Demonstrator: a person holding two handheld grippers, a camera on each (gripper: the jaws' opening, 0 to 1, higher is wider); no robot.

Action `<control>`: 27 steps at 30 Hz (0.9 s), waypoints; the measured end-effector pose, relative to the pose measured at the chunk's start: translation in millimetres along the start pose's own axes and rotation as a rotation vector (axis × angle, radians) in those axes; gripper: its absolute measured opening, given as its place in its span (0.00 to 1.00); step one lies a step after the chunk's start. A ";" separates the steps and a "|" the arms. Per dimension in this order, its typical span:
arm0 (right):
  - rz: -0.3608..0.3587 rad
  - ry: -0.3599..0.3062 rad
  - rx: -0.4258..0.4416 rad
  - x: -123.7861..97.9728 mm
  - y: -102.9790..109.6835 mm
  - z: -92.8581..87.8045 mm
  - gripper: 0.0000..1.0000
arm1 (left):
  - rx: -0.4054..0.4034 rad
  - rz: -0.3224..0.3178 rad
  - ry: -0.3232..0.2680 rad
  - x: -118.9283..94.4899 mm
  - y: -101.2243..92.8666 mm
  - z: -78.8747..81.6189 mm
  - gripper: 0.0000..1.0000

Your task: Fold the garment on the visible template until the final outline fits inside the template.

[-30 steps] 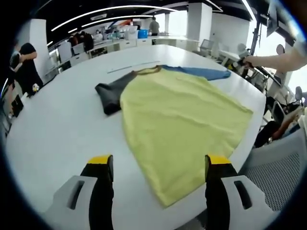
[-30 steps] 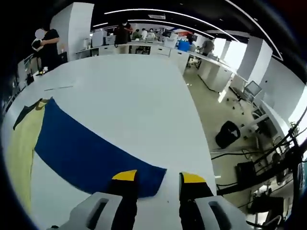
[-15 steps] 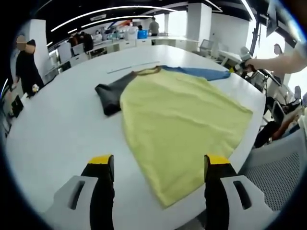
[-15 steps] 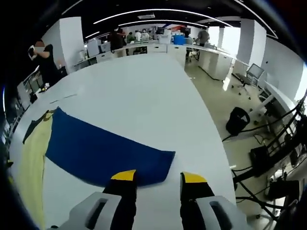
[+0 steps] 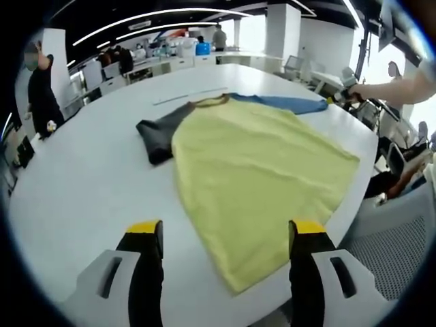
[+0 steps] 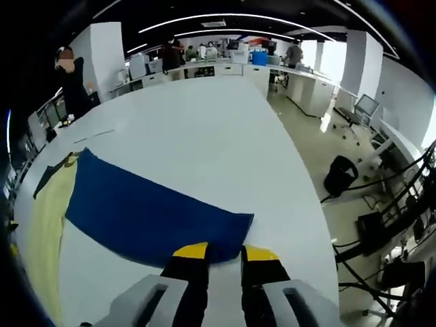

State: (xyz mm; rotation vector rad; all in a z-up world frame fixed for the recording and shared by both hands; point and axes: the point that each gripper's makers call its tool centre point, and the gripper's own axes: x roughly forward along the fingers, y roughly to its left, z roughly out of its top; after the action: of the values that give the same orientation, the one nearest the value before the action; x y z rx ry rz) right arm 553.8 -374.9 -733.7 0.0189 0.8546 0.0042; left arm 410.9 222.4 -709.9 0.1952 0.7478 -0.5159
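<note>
A T-shirt lies flat on the white table (image 5: 82, 191), with a yellow body (image 5: 259, 170), a dark grey sleeve (image 5: 158, 133) and a blue sleeve (image 5: 286, 103). My left gripper (image 5: 225, 235) hovers open above the near hem, which lies between its jaws, and it holds nothing. In the right gripper view the blue sleeve (image 6: 150, 211) stretches from the yellow body (image 6: 41, 225) towards me. My right gripper (image 6: 225, 253) has its jaws drawn in on the sleeve's cuff. A person's outstretched arm (image 5: 388, 87) reaches to the far end of the blue sleeve.
A thin strip (image 5: 191, 95) lies on the table beyond the collar. The table's rounded edge (image 5: 354, 197) runs close to the hem, with a mesh chair (image 5: 395, 245) past it. On the floor beside the table are a black chair (image 6: 338, 176) and cables. People stand at desks far back.
The right gripper's jaws have narrowed from wide apart onto the blue sleeve's cuff. The left gripper and the shirt have stayed put.
</note>
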 end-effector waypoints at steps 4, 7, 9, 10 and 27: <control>-0.007 -0.006 -0.014 -2.0 -1.1 2.2 0.00 | -0.001 -0.002 -0.012 1.0 -1.3 2.4 0.71; -0.015 -0.014 -0.027 -4.8 -2.5 5.9 0.00 | 0.008 -0.004 -0.005 1.7 -1.9 1.5 0.71; -0.014 -0.024 -0.031 -7.3 -1.9 9.7 0.00 | 0.008 -0.002 -0.008 1.4 -1.4 2.1 0.71; -0.014 -0.026 -0.028 -8.8 -1.4 12.0 0.00 | 0.008 -0.001 -0.012 0.7 -0.8 3.1 0.71; -0.041 -0.003 -0.063 -25.8 3.6 34.8 0.00 | 0.010 -0.002 -0.023 -0.8 -0.9 3.8 0.70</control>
State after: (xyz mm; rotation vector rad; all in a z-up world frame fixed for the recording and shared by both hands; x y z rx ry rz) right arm 563.1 -372.0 -691.3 -0.0570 0.8516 -0.0072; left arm 412.2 220.7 -706.6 0.1979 0.7227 -0.5230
